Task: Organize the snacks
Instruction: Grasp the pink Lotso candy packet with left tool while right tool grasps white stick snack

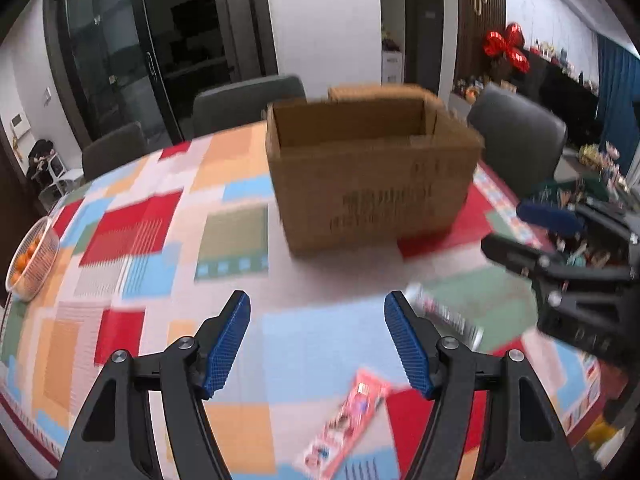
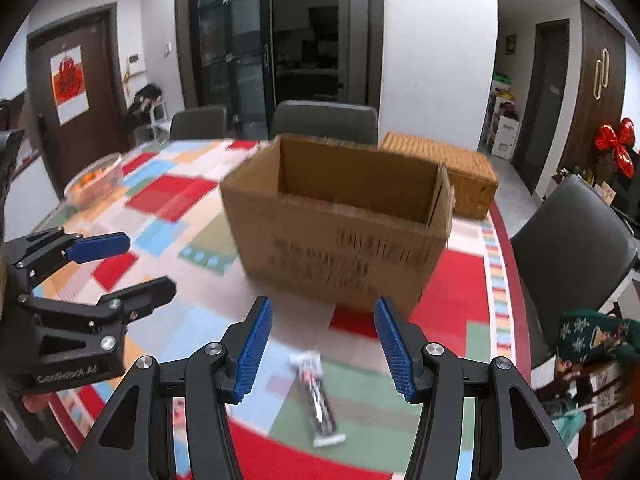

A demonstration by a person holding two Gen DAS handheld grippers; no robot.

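An open cardboard box (image 1: pixel 372 168) stands on the patchwork tablecloth; it also shows in the right wrist view (image 2: pixel 340 224). My left gripper (image 1: pixel 318 344) is open and empty above the table, with a pink snack packet (image 1: pixel 346 424) lying just below and right of it. A dark snack bar with white ends (image 2: pixel 316 396) lies between my right gripper's open fingers, below them on the table; it also shows in the left wrist view (image 1: pixel 448 316). My right gripper (image 2: pixel 324 348) is open and empty. Each gripper shows in the other's view, the right one (image 1: pixel 532 236) and the left one (image 2: pixel 132 264).
A clear bowl of oranges (image 2: pixel 94 184) sits at the table's far left, also in the left wrist view (image 1: pixel 30 264). A wicker basket (image 2: pixel 448 176) stands behind the box. Dark chairs (image 2: pixel 572 248) surround the table. The table's red edge (image 2: pixel 516 280) runs along the right.
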